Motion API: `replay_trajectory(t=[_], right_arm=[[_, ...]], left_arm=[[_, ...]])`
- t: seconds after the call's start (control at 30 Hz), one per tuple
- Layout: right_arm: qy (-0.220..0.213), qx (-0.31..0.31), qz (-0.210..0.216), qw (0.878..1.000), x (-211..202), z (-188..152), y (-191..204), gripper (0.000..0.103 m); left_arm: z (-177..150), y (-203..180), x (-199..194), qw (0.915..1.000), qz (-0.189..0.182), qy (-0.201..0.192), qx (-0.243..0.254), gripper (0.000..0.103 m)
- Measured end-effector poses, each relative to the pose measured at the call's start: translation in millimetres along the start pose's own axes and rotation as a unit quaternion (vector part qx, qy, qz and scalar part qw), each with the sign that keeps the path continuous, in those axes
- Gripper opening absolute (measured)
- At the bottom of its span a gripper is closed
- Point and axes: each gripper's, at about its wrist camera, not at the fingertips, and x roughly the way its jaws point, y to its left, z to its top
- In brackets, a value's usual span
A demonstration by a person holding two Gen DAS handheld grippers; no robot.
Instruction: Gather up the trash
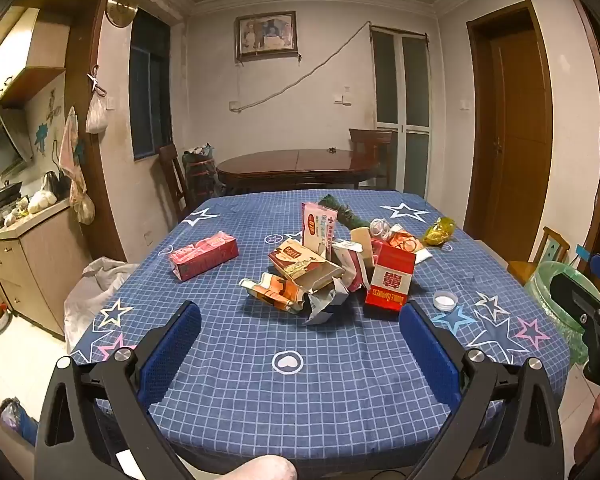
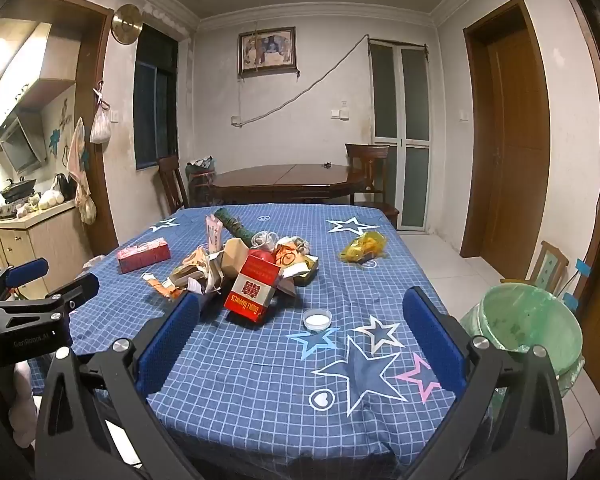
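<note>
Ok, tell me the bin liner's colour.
Pale green; the bin liner shows best in the right wrist view.

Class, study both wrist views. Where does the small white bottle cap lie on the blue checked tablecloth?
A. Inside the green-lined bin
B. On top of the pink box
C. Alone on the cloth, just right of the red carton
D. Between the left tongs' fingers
C: the white cap lies by itself on the cloth, right of the red carton, touching nothing.
</note>
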Motion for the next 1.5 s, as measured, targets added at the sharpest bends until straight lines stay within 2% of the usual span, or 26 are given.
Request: replay_trajectory(t=[1.5], right_arm=[[0.005, 0.003, 0.001, 1.0, 1, -6, 2, 0.098]], left_arm=[[-5, -8, 0, 0.9999, -0.007, 0.006, 0.004, 0.099]])
